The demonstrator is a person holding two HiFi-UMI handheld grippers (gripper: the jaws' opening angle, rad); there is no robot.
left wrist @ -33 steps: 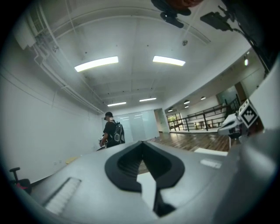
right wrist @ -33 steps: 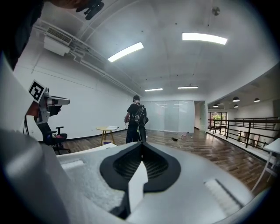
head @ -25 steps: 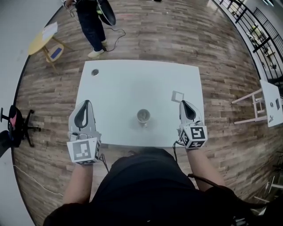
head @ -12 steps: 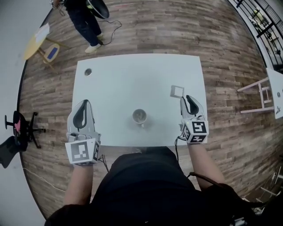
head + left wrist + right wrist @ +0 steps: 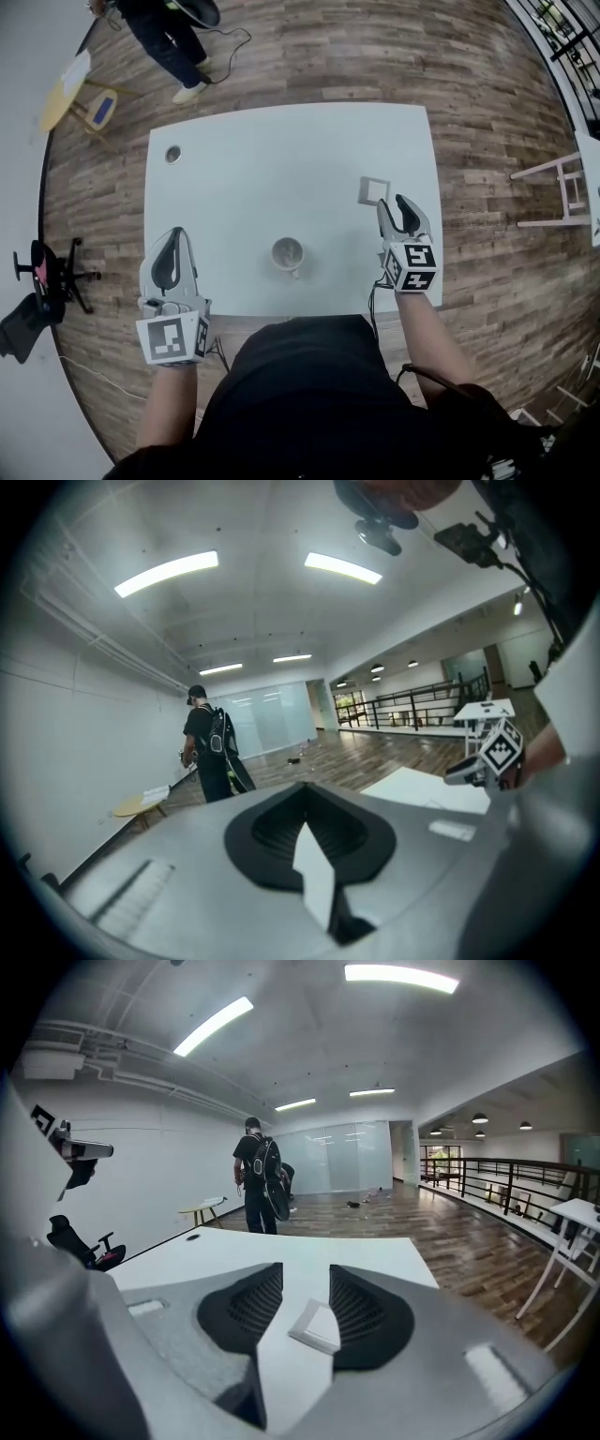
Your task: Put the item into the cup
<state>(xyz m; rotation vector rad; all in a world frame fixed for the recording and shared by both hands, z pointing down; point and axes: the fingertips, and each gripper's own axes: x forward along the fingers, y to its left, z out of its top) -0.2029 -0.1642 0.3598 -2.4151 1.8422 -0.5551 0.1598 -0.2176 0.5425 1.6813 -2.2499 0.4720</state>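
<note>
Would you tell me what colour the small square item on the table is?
White; the item shows best in the right gripper view.

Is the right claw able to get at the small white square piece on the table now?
Probably yes. The right claw, whose empty jaws have just been opening, points at the white square piece just ahead on the table; nothing stands between them, and the cup sits aside.

A white counter (image 5: 281, 159) standing on a plank floor (image 5: 375, 56) carries a pale cup (image 5: 287, 254) near the middle of its near edge, a flat white square piece (image 5: 374, 190) to the right of the cup and farther back, and a small dark round spot (image 5: 173, 154) well to the cup's left at the far corner.
</note>
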